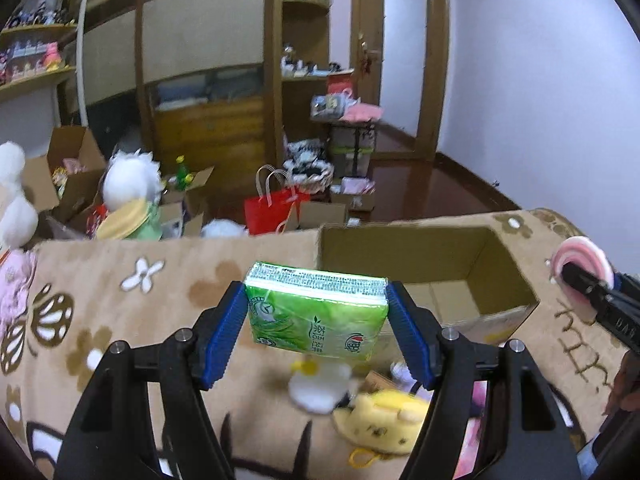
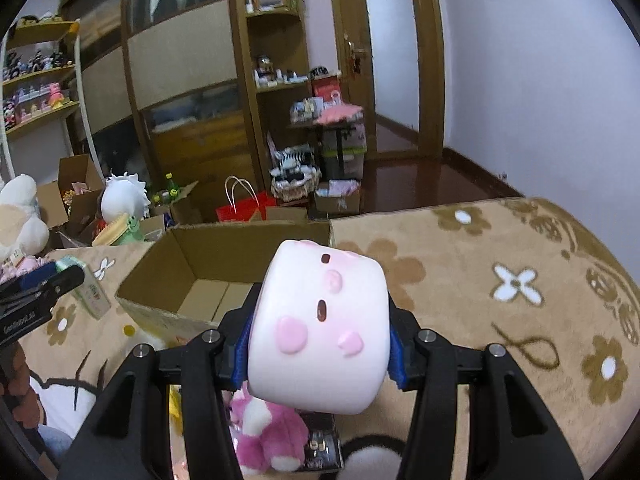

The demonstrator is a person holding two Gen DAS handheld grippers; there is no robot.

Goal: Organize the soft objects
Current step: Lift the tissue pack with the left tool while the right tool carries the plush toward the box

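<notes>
Right wrist: pink-faced squishy toy (image 2: 320, 328) hides blue fingers (image 2: 242, 350).

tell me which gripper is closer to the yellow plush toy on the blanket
Left. The left gripper hangs just above the yellow plush toy; the right gripper is off to its right, beyond the cardboard box.

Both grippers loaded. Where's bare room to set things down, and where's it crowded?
Free: the cardboard box floor looks bare, and so does the blanket right of it. Crowded: in front of the box, under the left gripper and right gripper: yellow plush, pink plush.
</notes>
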